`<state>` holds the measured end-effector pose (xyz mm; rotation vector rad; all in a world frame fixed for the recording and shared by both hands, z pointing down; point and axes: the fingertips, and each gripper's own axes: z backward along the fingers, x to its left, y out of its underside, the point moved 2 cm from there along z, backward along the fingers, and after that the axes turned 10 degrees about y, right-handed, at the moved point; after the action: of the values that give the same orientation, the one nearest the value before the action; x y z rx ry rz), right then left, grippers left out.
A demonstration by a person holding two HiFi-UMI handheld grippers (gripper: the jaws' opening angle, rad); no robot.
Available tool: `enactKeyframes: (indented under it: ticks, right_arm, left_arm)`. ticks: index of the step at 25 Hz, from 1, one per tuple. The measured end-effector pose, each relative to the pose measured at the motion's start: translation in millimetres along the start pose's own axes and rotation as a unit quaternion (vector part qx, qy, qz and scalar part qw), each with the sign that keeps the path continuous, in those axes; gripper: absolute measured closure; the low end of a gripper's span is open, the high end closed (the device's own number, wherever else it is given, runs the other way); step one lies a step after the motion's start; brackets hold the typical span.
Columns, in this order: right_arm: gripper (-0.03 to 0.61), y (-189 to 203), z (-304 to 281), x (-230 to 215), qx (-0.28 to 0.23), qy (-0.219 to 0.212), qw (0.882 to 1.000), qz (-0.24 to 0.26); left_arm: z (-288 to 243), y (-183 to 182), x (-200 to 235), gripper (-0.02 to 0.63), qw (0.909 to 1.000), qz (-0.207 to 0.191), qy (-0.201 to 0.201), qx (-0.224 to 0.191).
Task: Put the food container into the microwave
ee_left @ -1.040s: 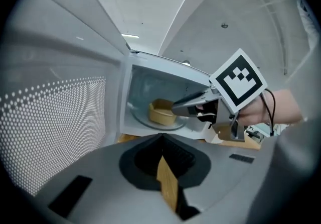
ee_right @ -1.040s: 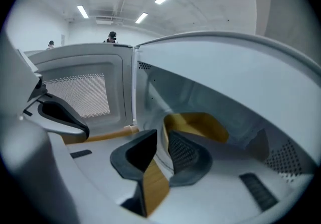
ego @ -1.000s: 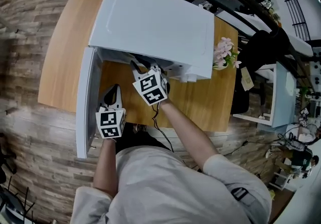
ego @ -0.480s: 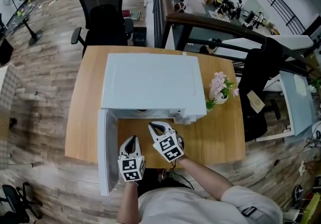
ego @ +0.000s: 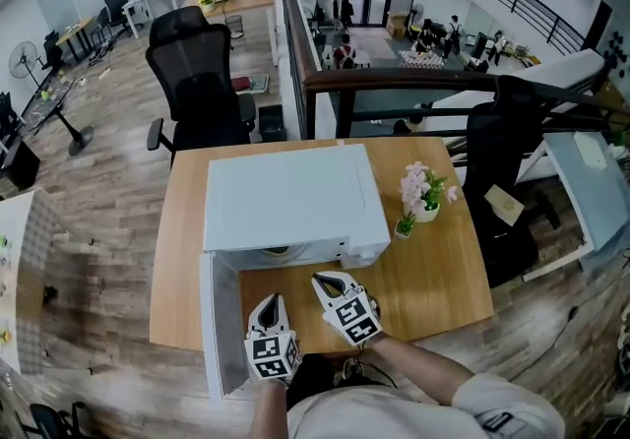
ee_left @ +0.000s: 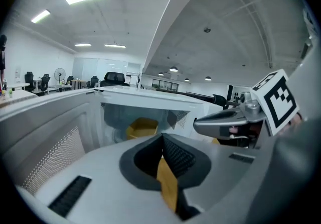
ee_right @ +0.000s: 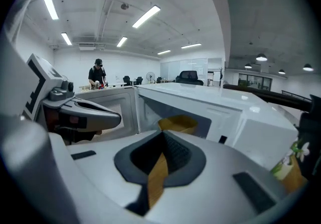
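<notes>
In the head view the left gripper (ego: 273, 304) and right gripper (ego: 330, 282) hung before the open microwave (ego: 290, 196); the left gripper view showed jaws together, empty, with the food container (ee_left: 142, 127) sitting inside, and the right gripper view likewise, so the placing looked done.

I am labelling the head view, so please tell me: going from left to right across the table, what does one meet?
open microwave door → left tool → right tool → pot of pink flowers
</notes>
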<state>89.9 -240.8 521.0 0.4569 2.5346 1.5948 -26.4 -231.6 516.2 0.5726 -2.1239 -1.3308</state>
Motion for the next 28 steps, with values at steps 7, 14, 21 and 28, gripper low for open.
enactKeyframes:
  ticks: [7,14,21,28]
  right_arm:
    - [0.575,-1,39,-31,-0.029,0.035,0.999,-0.018]
    - [0.575,-9,81,-81,-0.076,0.084,0.993,-0.045]
    - [0.575,-34,126,-125,-0.117,0.127,0.983,-0.059]
    - [0.575,-81,155,-139,-0.177,0.152,0.971,-0.045]
  left_arm:
    - [5,-21,-29,0.603,0.9997,-0.015,0.007,-0.019]
    - [1,-42,-57,0.603,0.9982,-0.040,0.017,-0.042]
    - [-1,-82,-85,0.603,0.9947,-0.065,0.029,-0.074]
    - [4,-130,-102,0.603,0.9891,-0.088,0.047,-0.108]
